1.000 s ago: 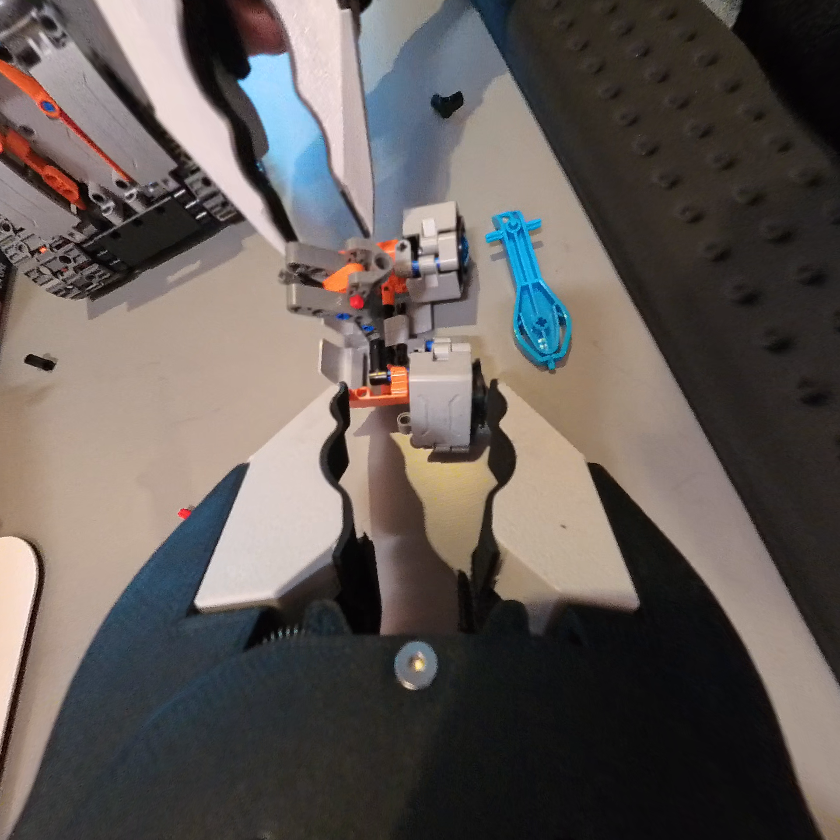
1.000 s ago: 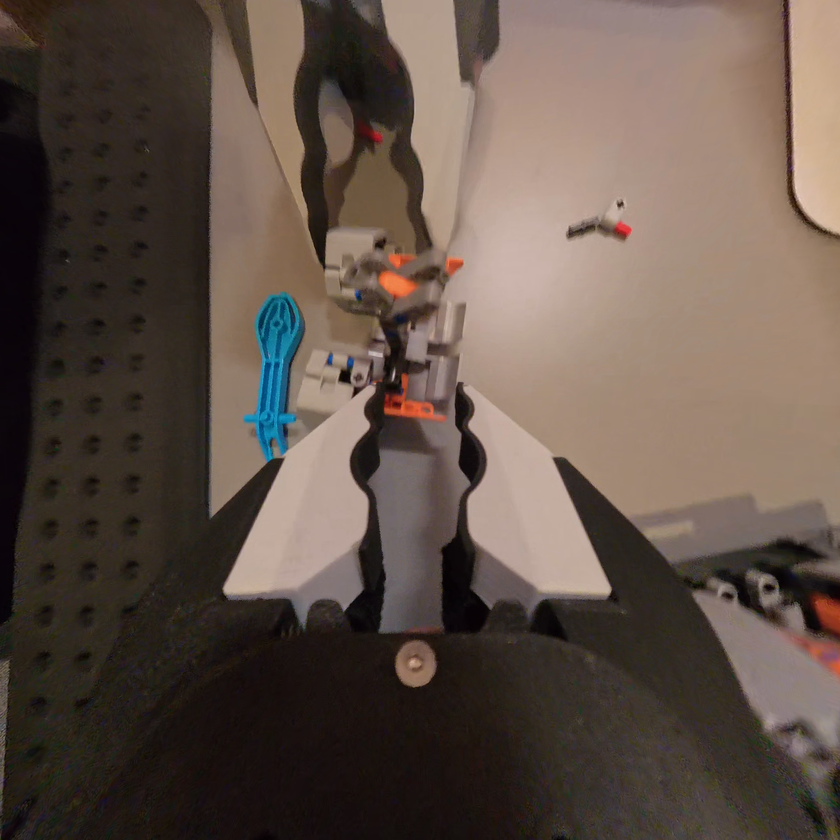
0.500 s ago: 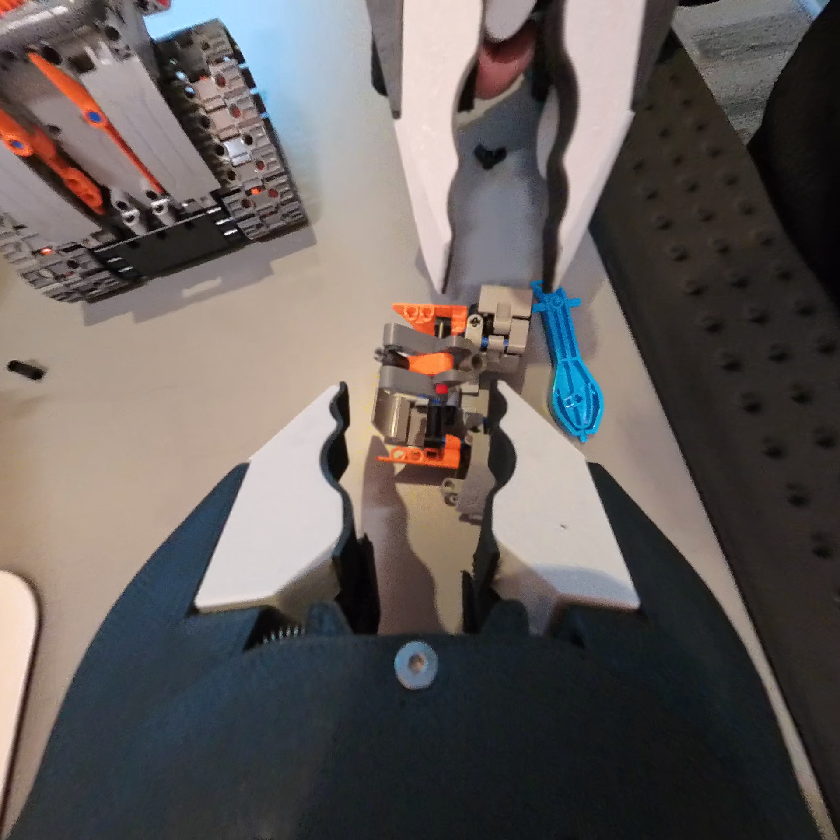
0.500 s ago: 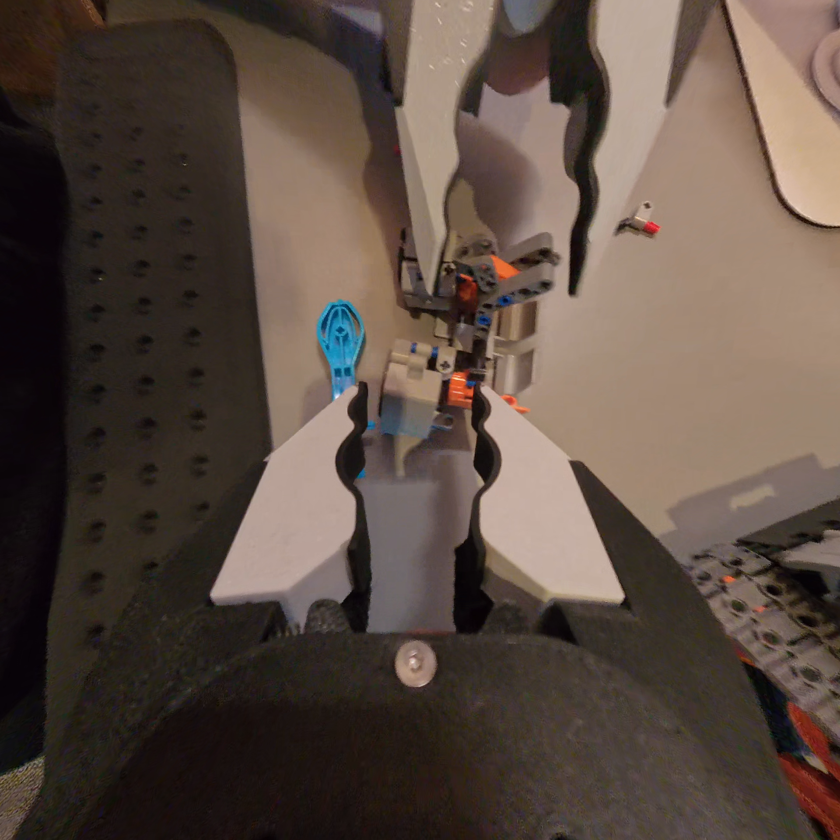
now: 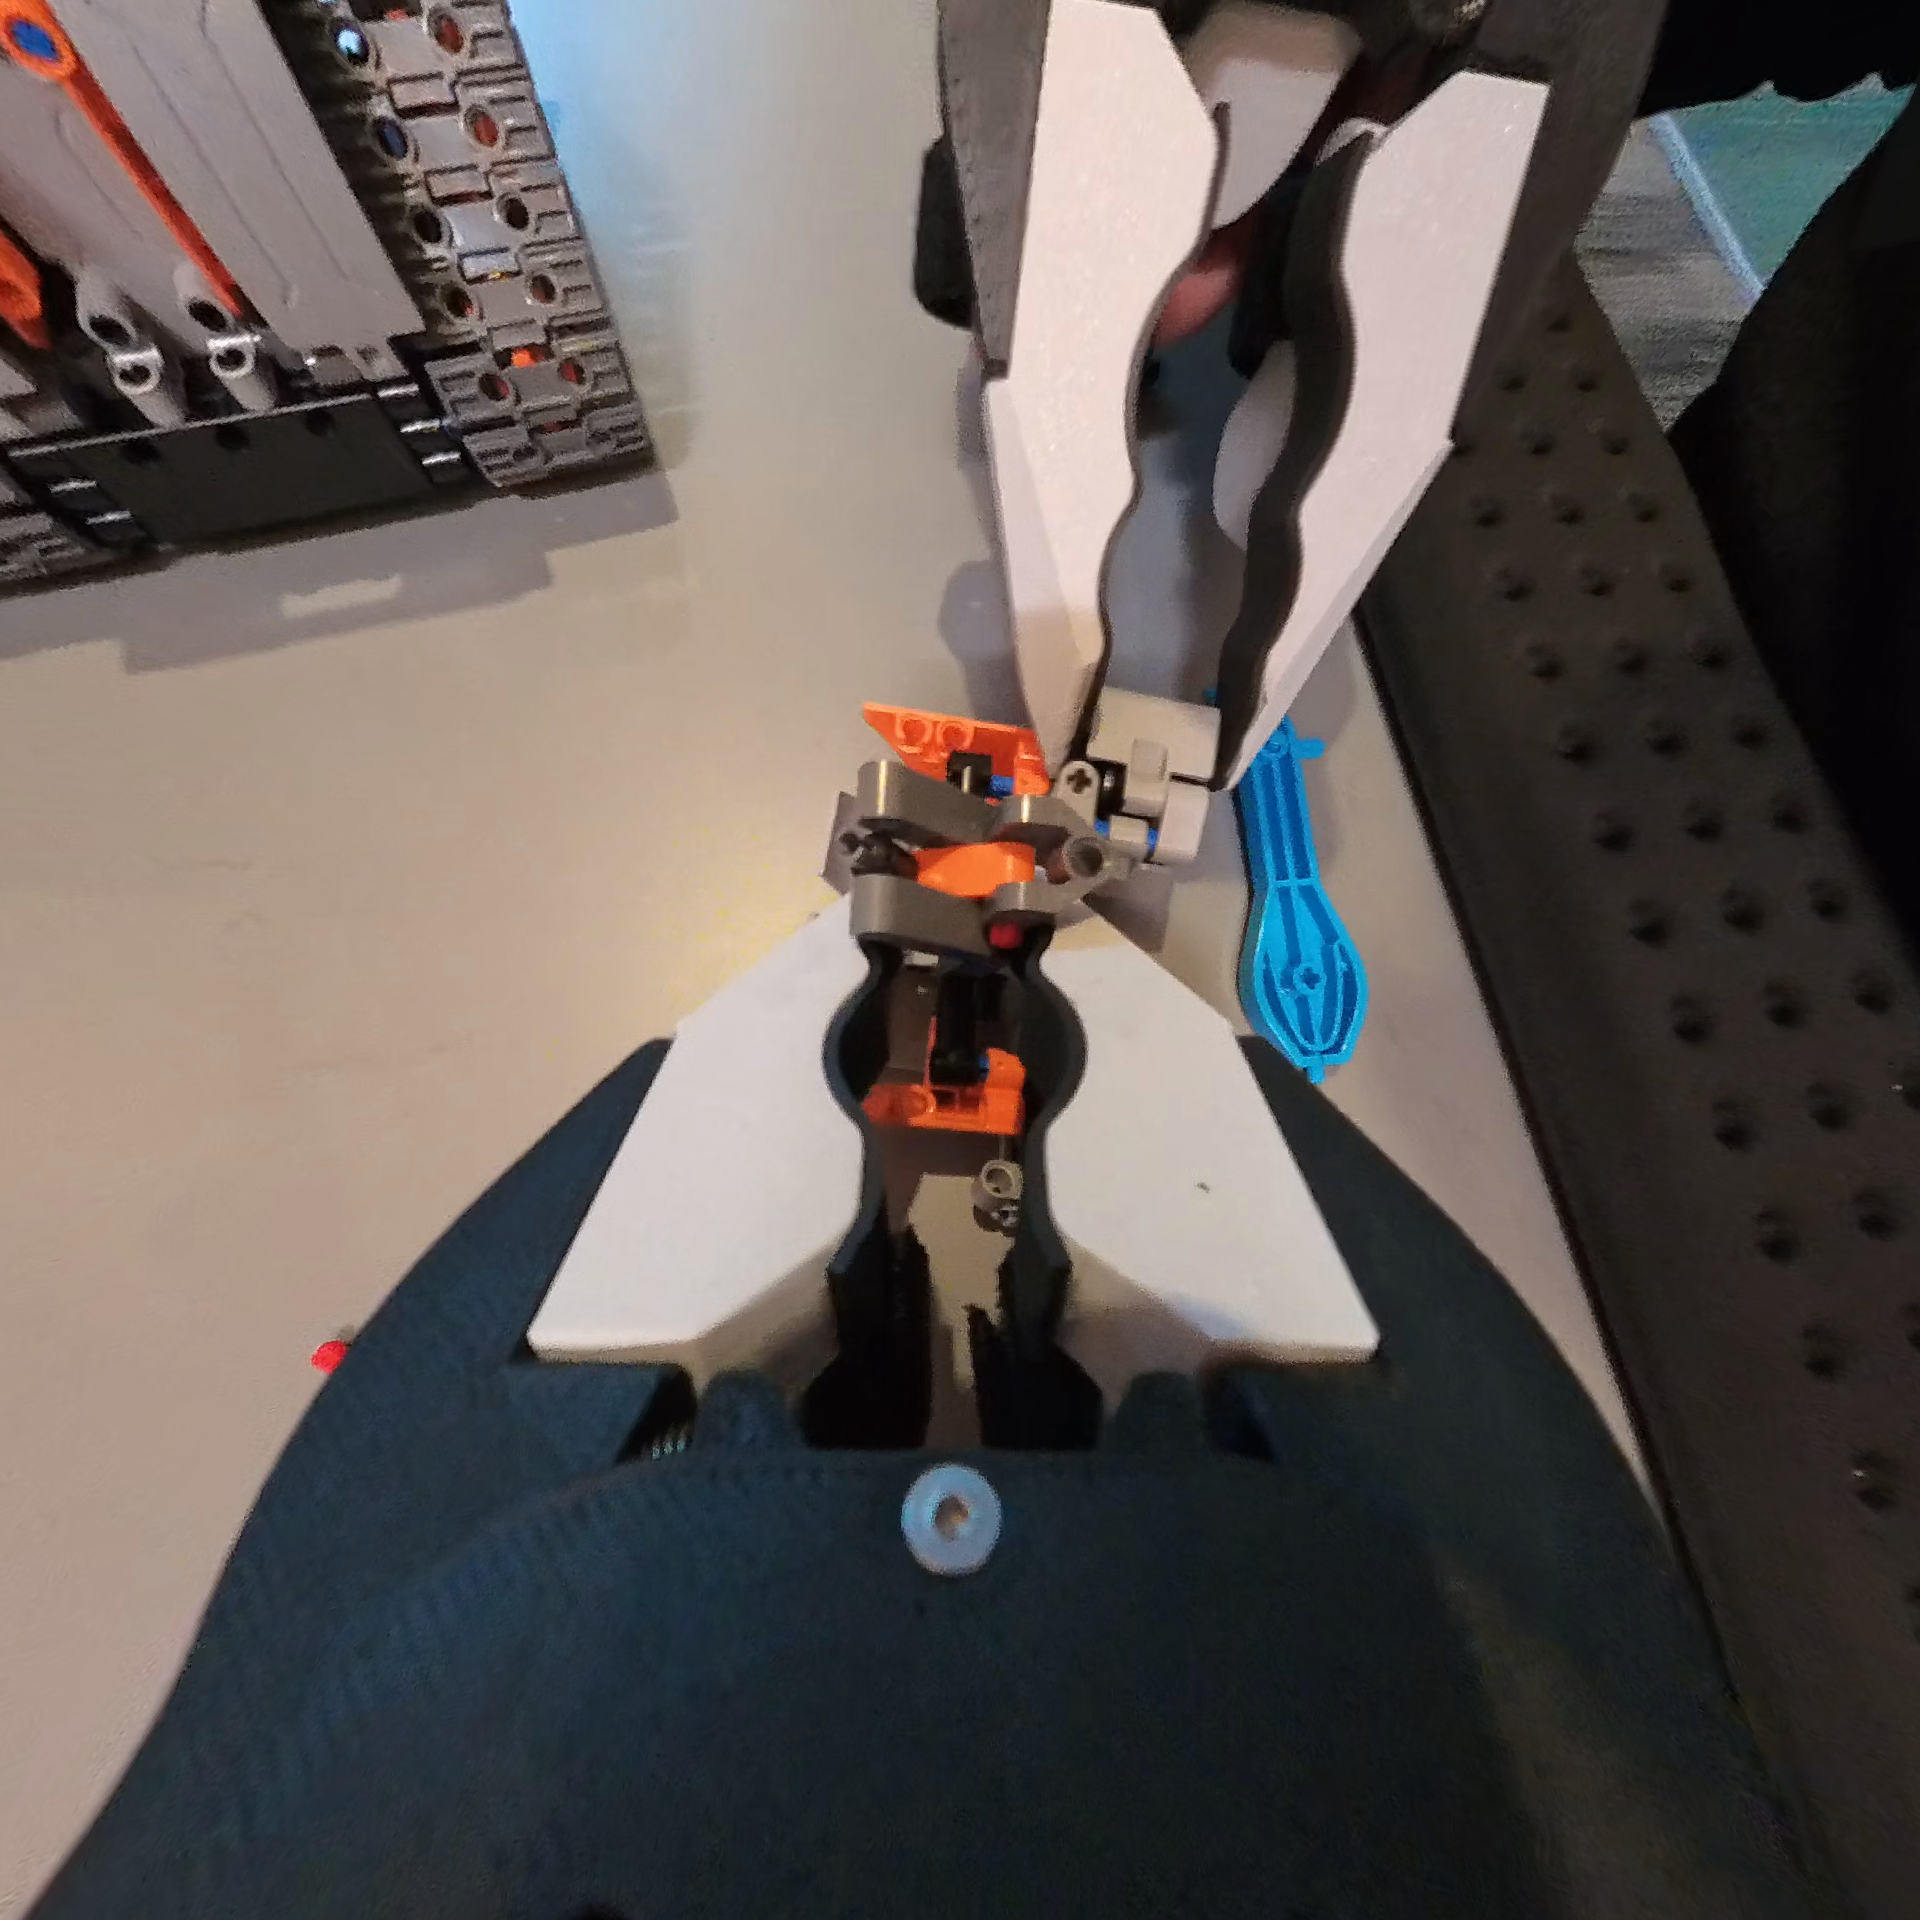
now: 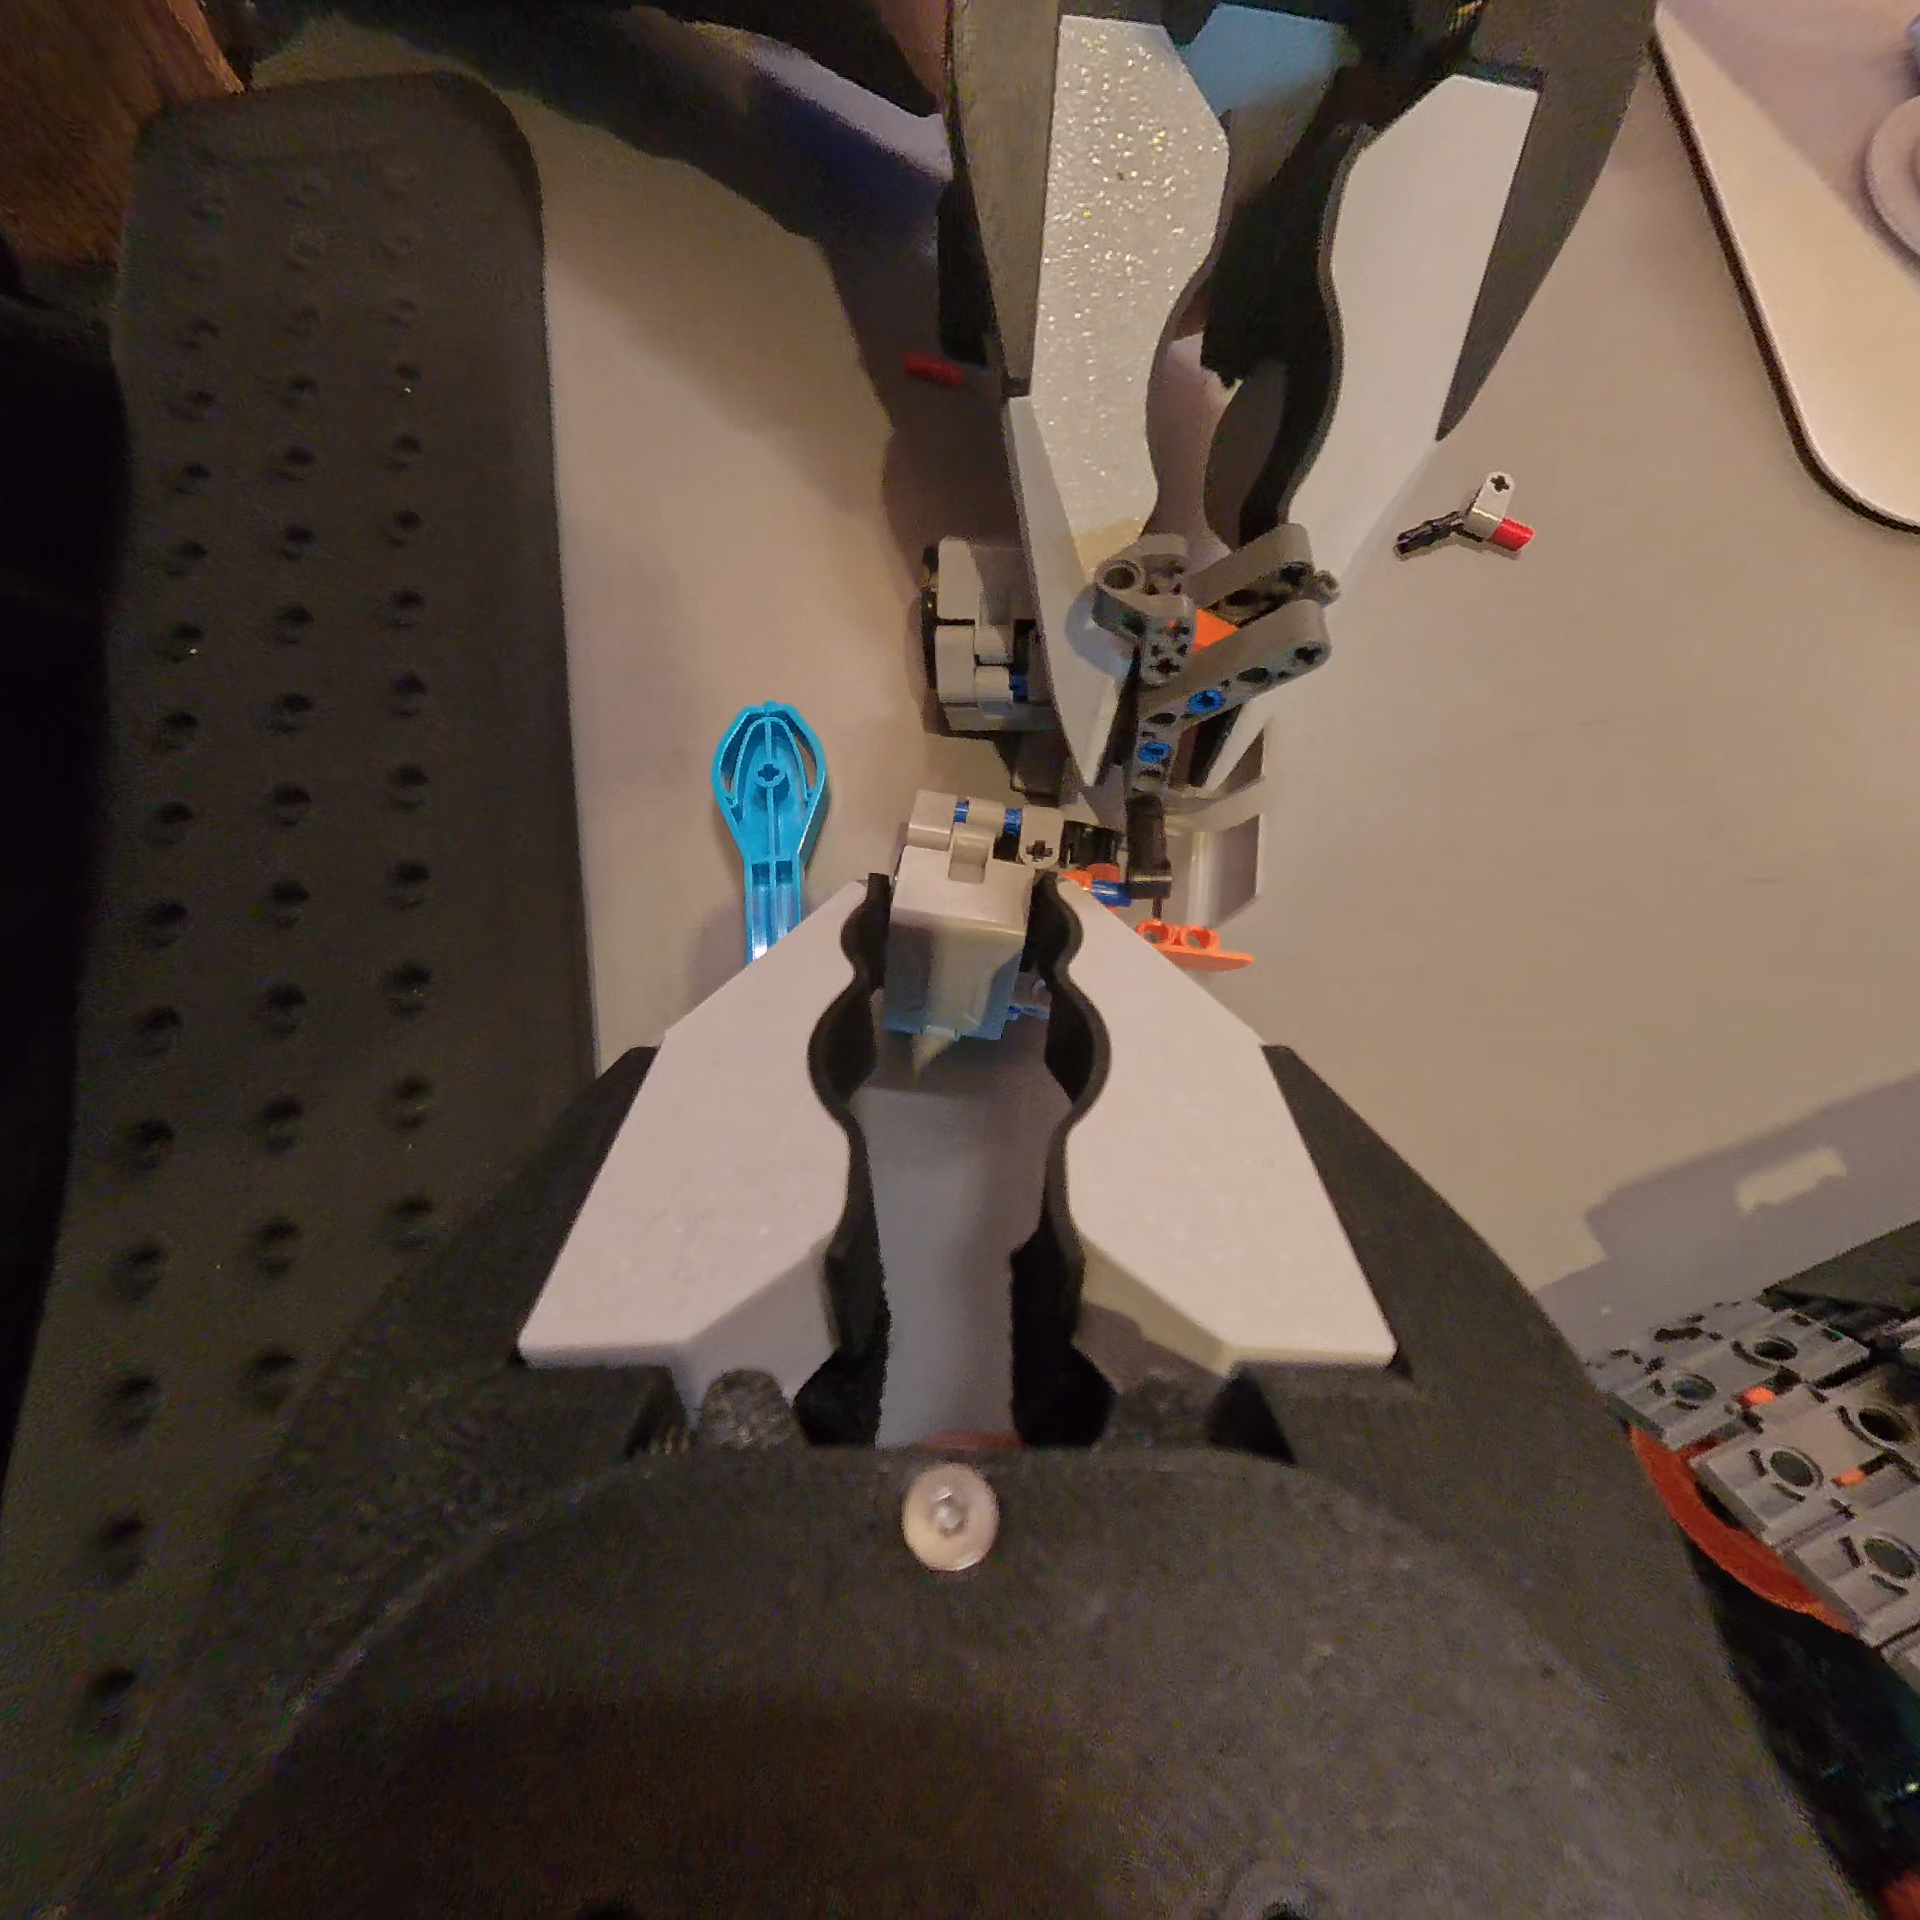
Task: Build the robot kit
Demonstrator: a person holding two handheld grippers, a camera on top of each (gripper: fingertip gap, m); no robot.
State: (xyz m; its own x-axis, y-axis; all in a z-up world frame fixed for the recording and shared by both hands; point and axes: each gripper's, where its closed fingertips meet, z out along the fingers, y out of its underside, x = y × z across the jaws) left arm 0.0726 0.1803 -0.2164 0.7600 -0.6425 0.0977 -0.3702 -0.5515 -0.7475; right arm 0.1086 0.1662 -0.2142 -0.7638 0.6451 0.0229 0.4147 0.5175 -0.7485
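A small brick assembly of grey beams and orange pieces (image 5: 914, 821) lies on the pale table. My left gripper (image 5: 951, 956) is shut on its near end, with an orange plate (image 5: 940, 1101) between the fingers. My right gripper (image 5: 1148, 748) comes from the far side, shut on the assembly's light grey block (image 5: 1148, 722). In the right wrist view my right gripper (image 6: 961, 904) clamps that grey block (image 6: 945, 935). The left gripper (image 6: 1169, 748) holds the beam end (image 6: 1226, 665) opposite. The two grippers face each other tip to tip.
A blue brick-separator tool (image 5: 1299, 935) (image 6: 769, 790) lies beside the assembly, next to a black perforated mat (image 5: 1662, 831) (image 6: 312, 727). A large tracked brick model (image 5: 312, 260) (image 6: 1787, 1455) stands nearby. A small grey and red pin piece (image 6: 1475, 525) and a white board (image 6: 1818, 260) lie farther off. The left gripper's tips are roughly 4 centimetres from the right gripper's.
Both grippers have moved in onto the assembly and closed. The left fingers narrowed around its near end. The right gripper swung round to the grey block and gripped it.
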